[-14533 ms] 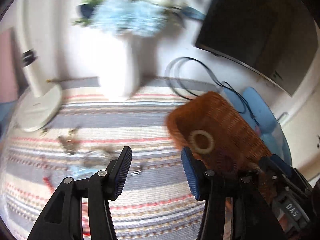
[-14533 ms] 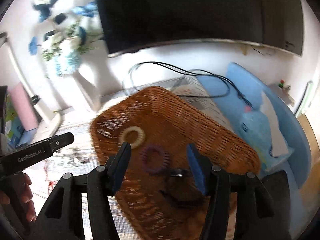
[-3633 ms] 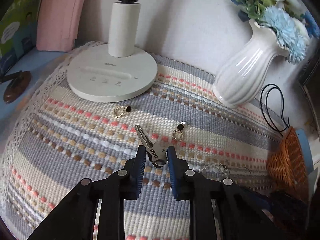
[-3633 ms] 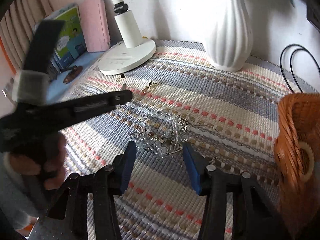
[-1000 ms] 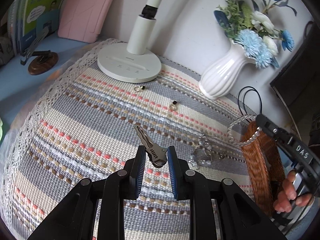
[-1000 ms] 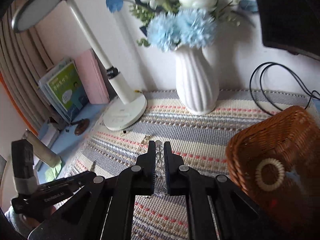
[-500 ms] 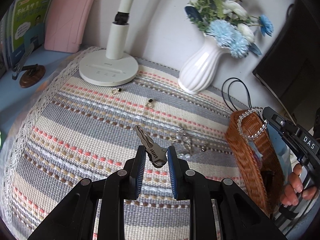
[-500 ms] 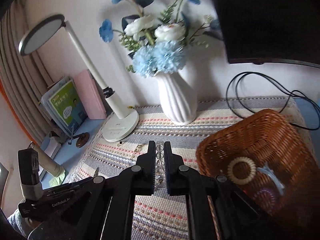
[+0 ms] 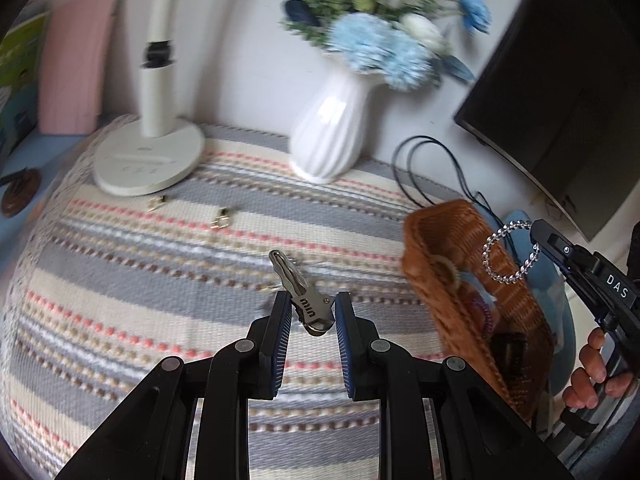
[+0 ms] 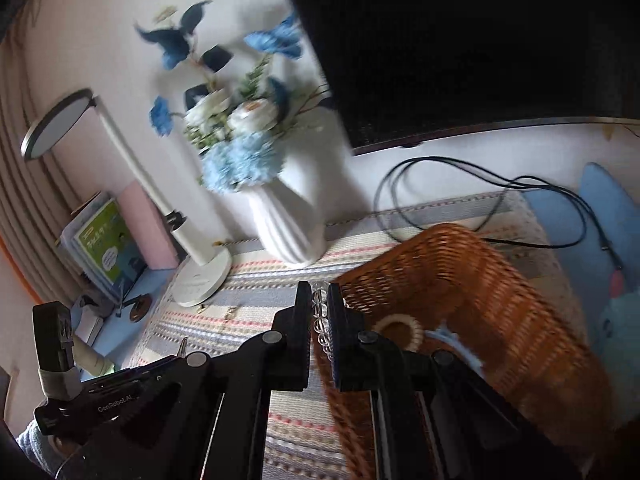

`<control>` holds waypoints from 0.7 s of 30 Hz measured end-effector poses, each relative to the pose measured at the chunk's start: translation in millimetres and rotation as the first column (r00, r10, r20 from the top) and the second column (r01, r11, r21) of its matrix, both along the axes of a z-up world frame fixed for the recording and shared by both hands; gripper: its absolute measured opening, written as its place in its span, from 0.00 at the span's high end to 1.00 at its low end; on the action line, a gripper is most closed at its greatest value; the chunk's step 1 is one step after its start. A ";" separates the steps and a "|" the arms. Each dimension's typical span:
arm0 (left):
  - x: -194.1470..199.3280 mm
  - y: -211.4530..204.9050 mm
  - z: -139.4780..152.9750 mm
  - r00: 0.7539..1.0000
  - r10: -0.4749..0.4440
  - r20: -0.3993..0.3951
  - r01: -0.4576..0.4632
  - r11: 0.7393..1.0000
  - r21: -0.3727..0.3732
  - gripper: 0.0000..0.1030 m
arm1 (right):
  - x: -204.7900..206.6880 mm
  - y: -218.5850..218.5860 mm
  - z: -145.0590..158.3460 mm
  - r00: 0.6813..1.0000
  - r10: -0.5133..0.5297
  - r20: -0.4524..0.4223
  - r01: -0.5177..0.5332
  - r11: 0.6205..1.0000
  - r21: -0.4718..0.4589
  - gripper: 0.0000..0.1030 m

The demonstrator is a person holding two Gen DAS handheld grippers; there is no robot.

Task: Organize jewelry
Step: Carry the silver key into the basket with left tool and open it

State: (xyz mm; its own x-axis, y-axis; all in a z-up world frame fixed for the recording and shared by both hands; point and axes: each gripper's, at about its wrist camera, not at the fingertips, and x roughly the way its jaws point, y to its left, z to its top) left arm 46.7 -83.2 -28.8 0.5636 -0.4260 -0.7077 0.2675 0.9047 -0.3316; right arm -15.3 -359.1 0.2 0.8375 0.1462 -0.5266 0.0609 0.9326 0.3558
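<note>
My left gripper (image 9: 310,312) is shut on a silver hair clip (image 9: 304,292) and holds it above the striped mat. My right gripper (image 10: 319,300) is shut on a clear bead bracelet (image 10: 322,320); in the left wrist view the bracelet (image 9: 508,250) hangs as a ring above the brown wicker basket (image 9: 448,304). The basket (image 10: 500,280) holds a cream ring (image 10: 398,332), a light blue piece and a purple coil tie (image 9: 478,310). Two small gold earrings (image 9: 221,218) lie on the mat near the lamp base.
A white vase of blue flowers (image 9: 332,136) and a white desk lamp (image 9: 150,160) stand at the back of the striped mat (image 9: 140,288). A black monitor (image 9: 568,72) and a looped black cable (image 10: 460,196) sit behind the basket. Books stand at the left.
Both grippers have swung right toward the basket. The bracelet now hangs over the basket's middle. The left gripper still holds the clip.
</note>
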 end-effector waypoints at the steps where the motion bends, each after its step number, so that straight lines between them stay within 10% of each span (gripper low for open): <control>1: 1.0 -5.5 1.0 1.000 -0.013 0.002 0.013 1.000 0.002 0.78 | -1.5 -4.6 0.0 1.000 -0.010 0.000 0.010 1.000 0.002 0.91; 21: 11.4 -165.0 6.3 0.916 -0.400 0.014 0.399 0.916 0.051 0.78 | -61.8 -81.6 -15.6 0.971 -0.234 -0.047 0.236 0.972 0.025 0.91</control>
